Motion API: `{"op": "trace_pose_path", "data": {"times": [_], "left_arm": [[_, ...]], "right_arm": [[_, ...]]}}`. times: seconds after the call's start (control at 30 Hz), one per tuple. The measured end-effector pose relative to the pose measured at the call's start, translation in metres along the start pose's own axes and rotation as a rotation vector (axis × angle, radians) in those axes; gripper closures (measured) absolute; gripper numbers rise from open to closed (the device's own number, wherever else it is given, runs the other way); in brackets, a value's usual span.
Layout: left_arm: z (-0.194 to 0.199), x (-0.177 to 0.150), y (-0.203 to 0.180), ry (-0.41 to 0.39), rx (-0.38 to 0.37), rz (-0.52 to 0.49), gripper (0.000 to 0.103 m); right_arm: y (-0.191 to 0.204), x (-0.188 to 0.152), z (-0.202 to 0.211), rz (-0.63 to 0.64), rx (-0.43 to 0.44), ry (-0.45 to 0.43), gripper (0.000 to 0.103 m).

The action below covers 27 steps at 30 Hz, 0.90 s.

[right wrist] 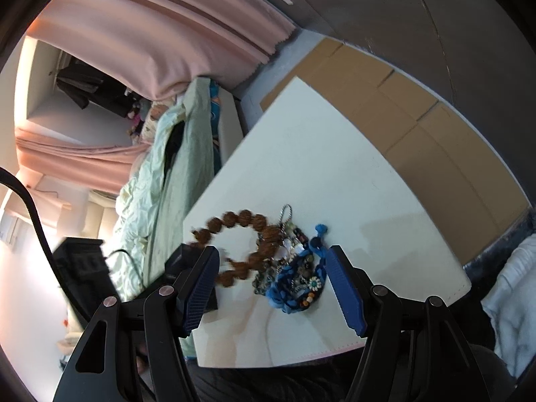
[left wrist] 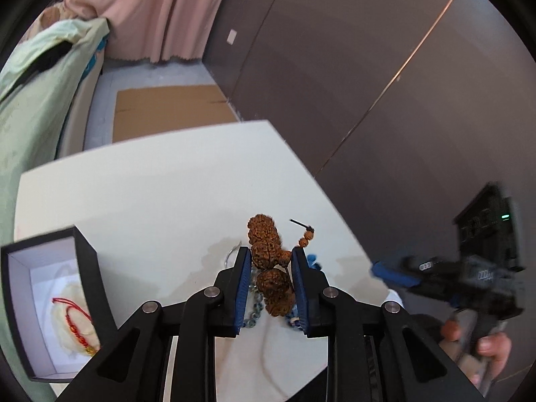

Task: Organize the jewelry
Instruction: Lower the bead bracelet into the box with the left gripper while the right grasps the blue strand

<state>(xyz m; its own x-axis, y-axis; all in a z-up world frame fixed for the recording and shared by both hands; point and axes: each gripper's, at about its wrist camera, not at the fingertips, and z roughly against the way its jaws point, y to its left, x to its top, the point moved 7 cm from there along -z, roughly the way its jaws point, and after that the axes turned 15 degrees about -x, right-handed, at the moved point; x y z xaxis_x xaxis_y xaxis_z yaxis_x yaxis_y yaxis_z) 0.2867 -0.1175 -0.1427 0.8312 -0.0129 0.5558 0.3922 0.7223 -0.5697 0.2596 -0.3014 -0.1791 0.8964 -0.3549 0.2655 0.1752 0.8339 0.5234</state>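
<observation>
Left gripper (left wrist: 271,261) is clamping the brown knobbly seed-bead bracelet (left wrist: 268,251), loop dangling over the white table (left wrist: 150,194). Open black jewellery box (left wrist: 50,301) is sitting to its left, nearer this hand; right gripper (right wrist: 271,288) is hanging open, empty, above the blue braided bracelet pile (right wrist: 294,284)

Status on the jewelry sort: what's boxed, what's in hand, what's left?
Done: a red cord bracelet lies in the open black box. In hand: the left hand-held gripper is shut on the brown seed-bead bracelet, clear of the white table. Left: the blue beaded pile sits on the table in front of the open right hand-held gripper.
</observation>
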Motion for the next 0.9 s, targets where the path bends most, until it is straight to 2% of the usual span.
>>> {"op": "trace_pose_path", "data": {"times": [0.17, 0.37, 0.5, 0.7, 0.77, 0.83, 0.9], "left_arm": [[0.019, 0.009, -0.007, -0.041, 0.007, -0.023, 0.078], [0.043, 0.014, -0.003, -0.085, 0.019, -0.019, 0.078], [0.058, 0.016, 0.002, -0.109, 0.032, -0.012, 0.078], [0.083, 0.016, 0.013, -0.147, 0.043, 0.001, 0.078], [0.089, 0.014, 0.015, -0.156, 0.047, 0.004, 0.078], [0.096, 0.013, 0.018, -0.166, 0.050, 0.007, 0.078], [0.104, 0.011, 0.021, -0.177, 0.053, 0.011, 0.078]], "right_arm": [[0.003, 0.000, -0.011, 0.040, -0.084, 0.025, 0.038], [0.012, -0.001, -0.035, 0.085, -0.150, 0.081, 0.051], [0.019, -0.002, -0.047, 0.140, -0.242, 0.071, 0.058], [0.013, 0.001, -0.053, 0.147, -0.345, 0.061, 0.059], [0.011, 0.000, -0.058, 0.152, -0.362, 0.077, 0.068], [0.011, -0.002, -0.064, 0.157, -0.377, 0.092, 0.087], [0.011, -0.002, -0.061, 0.160, -0.383, 0.070, 0.092]]}}
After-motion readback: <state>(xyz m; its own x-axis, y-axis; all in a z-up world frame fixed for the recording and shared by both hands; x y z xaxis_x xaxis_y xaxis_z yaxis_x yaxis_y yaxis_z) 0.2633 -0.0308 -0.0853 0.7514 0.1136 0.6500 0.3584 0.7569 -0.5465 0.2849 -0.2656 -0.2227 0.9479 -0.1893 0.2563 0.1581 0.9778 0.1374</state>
